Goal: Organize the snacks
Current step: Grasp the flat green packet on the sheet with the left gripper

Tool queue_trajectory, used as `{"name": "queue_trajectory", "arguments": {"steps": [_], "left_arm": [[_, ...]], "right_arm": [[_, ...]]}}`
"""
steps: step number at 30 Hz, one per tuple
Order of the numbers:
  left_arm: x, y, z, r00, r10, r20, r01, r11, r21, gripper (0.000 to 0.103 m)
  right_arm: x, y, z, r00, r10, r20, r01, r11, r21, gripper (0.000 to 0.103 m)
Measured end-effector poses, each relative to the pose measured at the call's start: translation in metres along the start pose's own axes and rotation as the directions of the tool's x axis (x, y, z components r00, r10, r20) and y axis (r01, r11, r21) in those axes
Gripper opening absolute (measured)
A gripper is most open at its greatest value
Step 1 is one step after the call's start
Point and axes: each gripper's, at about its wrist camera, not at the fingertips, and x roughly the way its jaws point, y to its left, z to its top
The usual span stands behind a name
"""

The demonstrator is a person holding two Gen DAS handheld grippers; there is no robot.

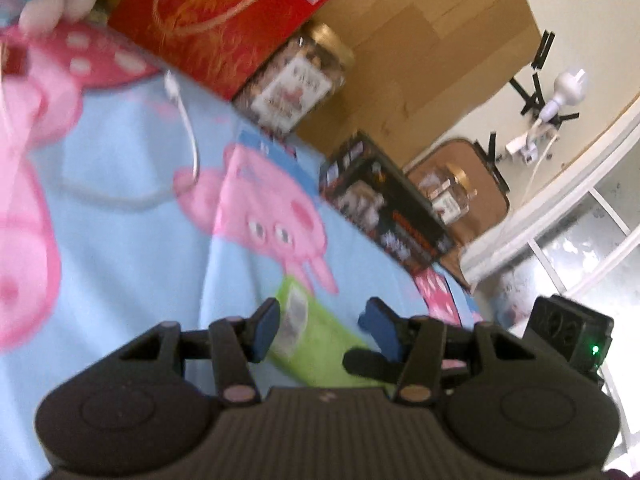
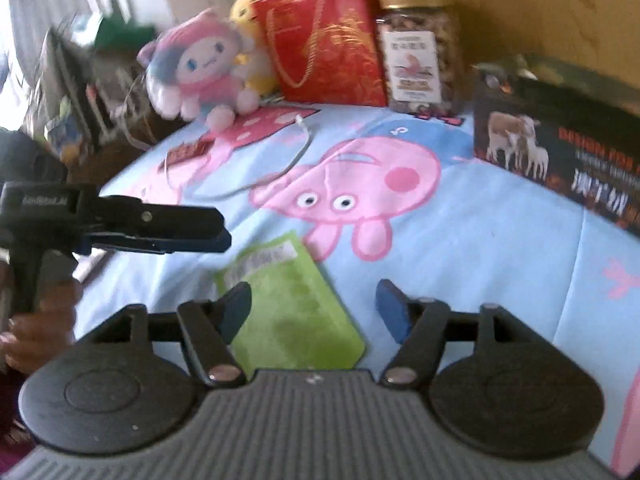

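Surface: a bed [image 2: 500, 248] spread with a pale blue cartoon-pig cover, backed by a wooden headboard [image 1: 432, 40]; daylight window at three o'clock in the left wrist view. Stock along the back edge in the right wrist view: red gift bag [image 2: 328, 40] at twelve o'clock, gold-lidded snack jar [image 2: 418, 48] just beside it at one o'clock, black printed box [image 2: 560, 148] at two o'clock, pink plush doll [image 2: 200, 64] at eleven o'clock, and a white cable [image 2: 280, 168] loose on the cover near centre. A second jar [image 1: 448, 196] stood beyond the black box in the left wrist view. Item in hand: a flat green snack packet [image 2: 296, 304], lying on the cover at six o'clock, low centre in both views. Right gripper [image 2: 312, 312]: released, jaws standing wide to either side of the packet, pads not seen pressing on it. Left gripper [image 1: 324, 328]: part open, the packet showing between its jaws; blur left contact undecided, but no pinch was evident. In the right wrist view it reached in from nine o'clock, carried by a hand [image 2: 36, 320]. Handling note, as judgement: the packet appeared thin and limp, so one claw should slide a pad under an edge and clench near the seam, the other staying clear, before carrying it toward the row of snacks at the back.
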Motion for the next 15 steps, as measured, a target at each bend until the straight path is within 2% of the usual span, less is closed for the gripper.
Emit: {"name": "queue_trajectory", "arguments": {"steps": [3, 4, 6, 8, 11, 13, 14, 15], "left_arm": [[0.0, -0.001, -0.015, 0.999, -0.035, -0.022, 0.035, 0.999, -0.002, 0.049], [0.001, -0.003, -0.02, 0.999, -0.036, -0.031, 0.036, 0.999, 0.0, 0.046], [0.004, -0.005, -0.028, 1.0, 0.0, -0.021, 0.0, 1.0, 0.018, 0.042], [0.003, -0.007, -0.031, 1.0, 0.026, -0.009, -0.026, 0.999, 0.031, 0.033], [0.003, -0.006, -0.031, 0.999, 0.037, -0.009, -0.036, 0.999, 0.023, 0.031], [0.003, -0.004, -0.032, 1.0, 0.029, -0.004, -0.029, 0.999, 0.014, 0.031], [0.003, -0.004, -0.032, 1.0, 0.026, -0.002, -0.026, 1.0, 0.011, 0.031], [0.003, -0.003, -0.032, 1.0, 0.022, -0.001, -0.022, 1.0, 0.005, 0.031]], "right_arm": [[-0.007, -0.001, -0.009, 1.0, 0.005, 0.002, -0.005, 1.0, -0.023, 0.074], [-0.007, -0.003, -0.01, 1.0, 0.017, 0.002, -0.017, 1.0, -0.012, 0.074], [-0.011, -0.012, -0.013, 0.998, 0.064, 0.006, -0.064, 0.997, 0.041, 0.074], [-0.016, -0.018, -0.015, 0.993, 0.119, -0.001, -0.118, 0.989, 0.09, 0.073], [-0.016, -0.036, -0.015, 0.976, 0.215, 0.018, -0.213, 0.944, 0.252, 0.072], [-0.013, -0.046, -0.015, 0.97, 0.241, 0.029, -0.237, 0.911, 0.337, 0.048], [-0.01, -0.049, -0.016, 0.969, 0.245, 0.032, -0.239, 0.9, 0.365, 0.042], [-0.008, -0.051, -0.018, 0.969, 0.246, 0.033, -0.239, 0.891, 0.386, 0.029]]}}
